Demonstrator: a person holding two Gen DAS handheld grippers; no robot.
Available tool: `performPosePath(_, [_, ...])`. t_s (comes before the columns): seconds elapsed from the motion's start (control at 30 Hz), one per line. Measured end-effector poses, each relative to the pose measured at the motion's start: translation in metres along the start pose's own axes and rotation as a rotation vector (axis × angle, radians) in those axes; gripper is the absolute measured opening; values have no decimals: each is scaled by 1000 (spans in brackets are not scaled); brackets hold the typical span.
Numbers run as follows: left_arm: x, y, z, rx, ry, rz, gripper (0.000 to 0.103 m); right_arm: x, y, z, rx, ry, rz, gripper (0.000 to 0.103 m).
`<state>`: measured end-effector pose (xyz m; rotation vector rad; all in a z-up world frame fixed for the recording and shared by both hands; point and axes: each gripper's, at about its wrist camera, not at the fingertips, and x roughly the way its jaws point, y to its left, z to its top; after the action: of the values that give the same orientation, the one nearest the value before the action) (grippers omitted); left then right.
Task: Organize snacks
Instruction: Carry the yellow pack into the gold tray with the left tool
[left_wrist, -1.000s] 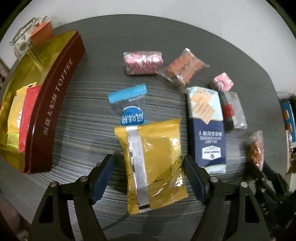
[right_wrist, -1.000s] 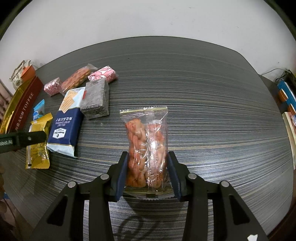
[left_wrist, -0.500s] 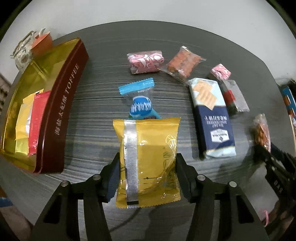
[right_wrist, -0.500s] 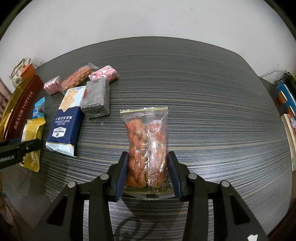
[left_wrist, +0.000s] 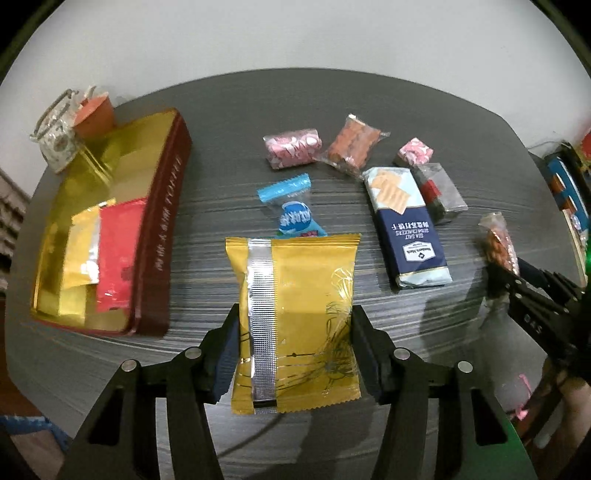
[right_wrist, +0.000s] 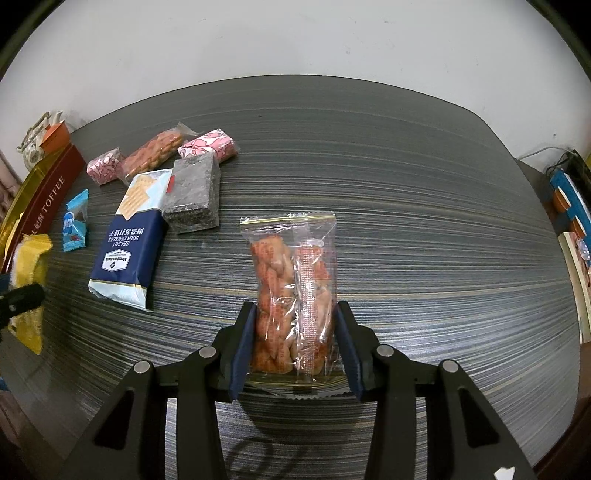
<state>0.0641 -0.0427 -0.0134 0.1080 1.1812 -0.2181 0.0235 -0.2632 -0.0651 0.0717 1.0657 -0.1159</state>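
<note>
Far up and left of my jaws I see a patterned teapot (left_wrist: 55, 138) beside an orange box (left_wrist: 94, 116); books (right_wrist: 570, 206) sit far right.

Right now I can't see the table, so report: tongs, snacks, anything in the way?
Left tongs shut on yellow packet, lifted. Right tongs shut on clear twist-snack bag. Toffee tin open, two packets inside. Nothing seen blocking.

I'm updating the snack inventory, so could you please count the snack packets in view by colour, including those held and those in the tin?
Pink packets: 2
Yellow packets: 2
Clear packets of orange snacks: 2
Red packet: 1
Light blue candy: 1
Navy crackers: 1
Grey packet: 1
Total: 10
</note>
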Motion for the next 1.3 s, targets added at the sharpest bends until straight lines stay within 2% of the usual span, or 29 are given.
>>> performPosePath(0.2, [-35, 23, 5, 16, -82, 4, 56, 0, 0, -2, -5, -4, -2, 41])
performPosePath(0.3, [-46, 43, 13, -11, -107, 11, 56, 0, 1, -2, -6, -6, -2, 41])
performPosePath(0.47, [-55, 95, 24, -79, -143, 67, 56, -1, 1, -4, -8, -13, -2, 41])
performPosePath(0.63, [-46, 151, 26, -161, -134, 128, 56, 0, 1, -4, -8, -13, -2, 41])
performPosePath(0.87, [-26, 203, 22, -250, -114, 159, 56, 0, 0, -2, 7, -11, -6, 41])
performPosePath(1.17, [6, 230, 24, -305, -73, 122, 56, 2, -1, 1, 41, -2, -23, 41])
performPosePath(1.3, [9, 234, 22, -295, -96, 86, 56, 3, -1, 2, 54, 0, -31, 41])
